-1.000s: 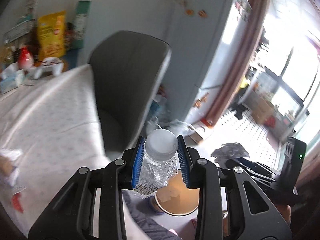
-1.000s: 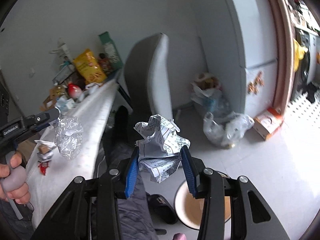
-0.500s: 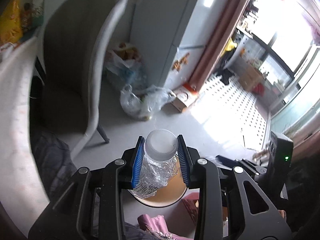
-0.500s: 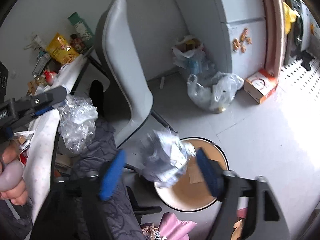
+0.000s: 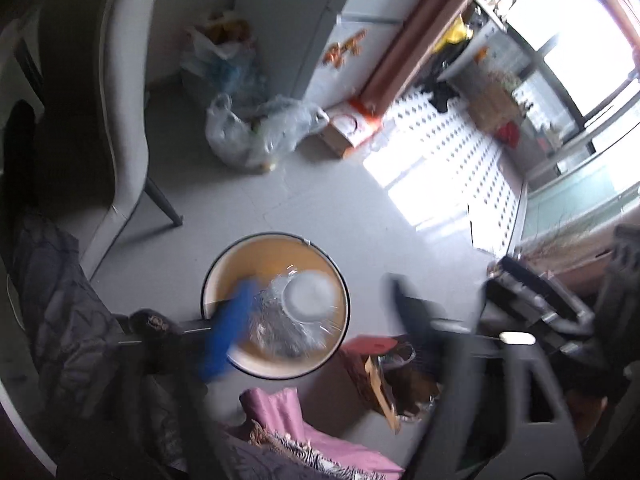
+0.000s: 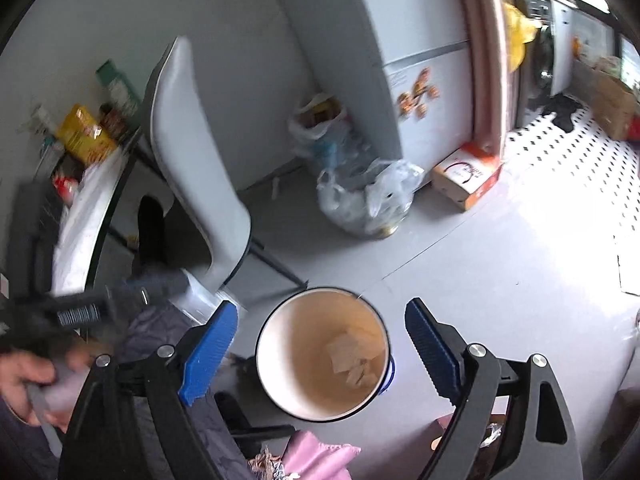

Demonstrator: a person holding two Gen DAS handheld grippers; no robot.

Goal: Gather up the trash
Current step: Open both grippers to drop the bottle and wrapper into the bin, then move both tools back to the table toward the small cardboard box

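One bin (image 6: 322,354) being seen, one crushed bottle (image 5: 294,314) being counted over it, one chair (image 6: 192,168) being shown, two plastic bags (image 6: 366,200) being counted, one cardboard box (image 6: 466,180) being seen, two paper scraps (image 6: 352,356) being counted inside.

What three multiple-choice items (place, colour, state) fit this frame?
1. Where is the crushed clear plastic bottle with white cap?
A. on the table
B. over the mouth of the round tan-lined bin
C. on the grey chair

2. What colour are the finger pads of the right gripper?
A. red
B. blue
C. green

3. What state is the right gripper in?
A. open, empty
B. shut on paper
C. shut on the bottle

Answers:
1. B: the left wrist view shows the bottle framed by the bin's rim.
2. B: both pads are blue.
3. A: the jaws stand wide apart with only the bin between them.
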